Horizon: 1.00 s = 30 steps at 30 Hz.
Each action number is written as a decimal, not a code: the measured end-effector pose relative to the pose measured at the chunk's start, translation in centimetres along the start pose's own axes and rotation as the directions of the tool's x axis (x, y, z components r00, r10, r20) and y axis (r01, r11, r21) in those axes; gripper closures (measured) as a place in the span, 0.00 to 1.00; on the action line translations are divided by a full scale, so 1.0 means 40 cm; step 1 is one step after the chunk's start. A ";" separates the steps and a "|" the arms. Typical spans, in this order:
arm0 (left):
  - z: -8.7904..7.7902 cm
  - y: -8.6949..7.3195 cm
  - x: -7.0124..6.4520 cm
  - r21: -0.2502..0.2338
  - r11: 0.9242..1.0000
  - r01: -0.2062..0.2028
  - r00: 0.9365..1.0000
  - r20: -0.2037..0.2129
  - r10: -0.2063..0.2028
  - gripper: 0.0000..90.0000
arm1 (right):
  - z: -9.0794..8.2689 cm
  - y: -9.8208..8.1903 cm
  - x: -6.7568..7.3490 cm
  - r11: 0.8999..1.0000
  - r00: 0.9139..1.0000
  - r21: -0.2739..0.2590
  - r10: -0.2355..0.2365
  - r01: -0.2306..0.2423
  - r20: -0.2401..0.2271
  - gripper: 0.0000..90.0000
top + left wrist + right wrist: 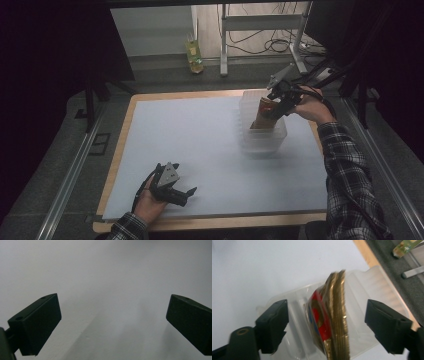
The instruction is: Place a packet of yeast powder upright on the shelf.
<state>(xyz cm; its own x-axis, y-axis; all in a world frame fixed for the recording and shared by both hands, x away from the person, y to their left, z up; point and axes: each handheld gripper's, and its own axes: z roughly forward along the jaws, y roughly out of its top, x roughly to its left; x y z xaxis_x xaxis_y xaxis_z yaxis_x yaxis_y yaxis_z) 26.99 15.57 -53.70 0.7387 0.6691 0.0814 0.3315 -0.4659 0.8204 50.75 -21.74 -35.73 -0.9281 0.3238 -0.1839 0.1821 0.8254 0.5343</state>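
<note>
- High view: right tool at far right, over the gold-and-red foil snack packet standing tilted in the clear plastic tub. Left tool idle on the near pale surface.
- Left gripper view: jaws spread, nothing between.
- Right gripper view: jaws apart, clear of the packet; release step, I judge. Next: lift straight out without snagging.
</note>
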 end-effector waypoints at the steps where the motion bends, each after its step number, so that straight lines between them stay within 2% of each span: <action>1: 0.000 0.000 0.000 0.000 1.000 0.000 1.000 -0.001 0.000 0.00 | -0.003 0.001 -0.001 1.000 1.000 -0.009 0.009 -0.009 0.002 0.18; 6: 0.000 0.000 0.000 0.000 1.000 -0.001 1.000 -0.001 0.001 0.00 | -0.020 0.004 0.005 0.998 0.999 -0.040 0.047 -0.046 0.008 0.12; 15: -0.001 0.001 -0.001 0.000 1.000 -0.006 1.000 -0.004 0.006 0.00 | -0.050 0.003 0.030 0.993 0.997 -0.094 0.079 -0.077 0.022 0.06; 18: -0.002 -0.001 -0.001 0.006 1.000 -0.010 1.000 -0.009 0.010 0.00 | -0.056 0.001 0.032 0.987 0.990 -0.090 0.138 -0.135 0.029 0.06; 21: -0.004 -0.001 0.001 0.003 1.000 -0.006 1.000 -0.013 0.006 0.00 | -0.063 -0.005 0.036 0.976 0.979 -0.095 0.199 -0.196 0.032 0.06; 30: -0.003 -0.001 0.001 0.003 1.000 -0.007 1.000 -0.008 0.007 0.00 | -0.081 -0.017 0.075 0.966 0.976 -0.153 0.217 -0.210 0.029 0.05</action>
<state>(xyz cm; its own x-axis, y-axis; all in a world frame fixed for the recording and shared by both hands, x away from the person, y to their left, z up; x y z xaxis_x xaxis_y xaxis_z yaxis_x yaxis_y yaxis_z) 26.91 15.68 -53.65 0.7363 0.6704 0.0921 0.3280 -0.4726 0.8180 46.81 -22.83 -33.96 -0.8567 0.5084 -0.0873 0.3211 0.6580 0.6812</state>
